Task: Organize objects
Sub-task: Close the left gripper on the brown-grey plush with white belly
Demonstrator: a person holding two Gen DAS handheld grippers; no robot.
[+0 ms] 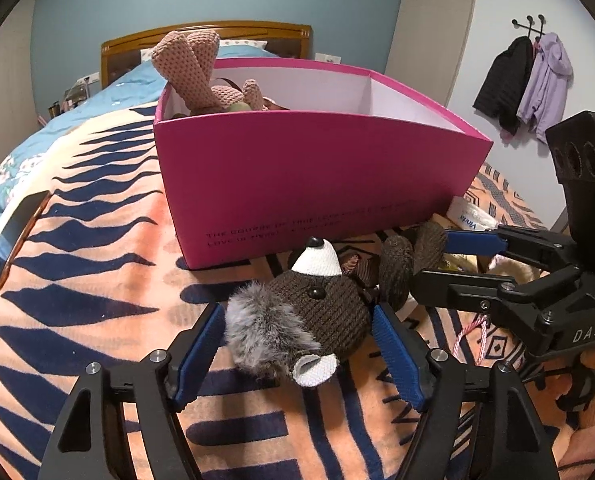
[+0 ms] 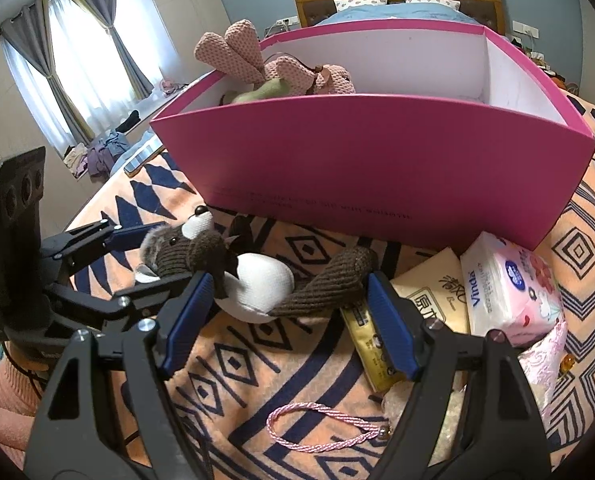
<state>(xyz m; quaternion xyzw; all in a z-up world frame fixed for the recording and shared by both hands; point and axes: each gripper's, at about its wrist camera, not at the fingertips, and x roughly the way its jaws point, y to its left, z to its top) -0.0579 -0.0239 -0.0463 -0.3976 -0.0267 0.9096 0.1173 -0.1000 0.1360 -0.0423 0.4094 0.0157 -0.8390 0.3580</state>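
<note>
Brown plush toy (image 2: 233,276) lies on the patterned blanket (image 1: 81,280) just near of the pink box (image 1: 297,184), long axis left-right, snout toward the box. Left gripper (image 1: 297,344) spread around its head, right gripper (image 2: 285,320) spread around body and legs; tissue packs (image 2: 509,284) crowd the right. Box holds a pink plush rabbit (image 2: 273,68) at its far left, remainder unseen

Black angular frames with silver screws, blue ribbed fingers (image 1: 397,356), white "DAS" lettering, salmon-pink sleeve (image 2: 1,404).

"Vinda" on tissue pack (image 2: 509,280), "DAS" on tongs (image 1: 429,260)
</note>
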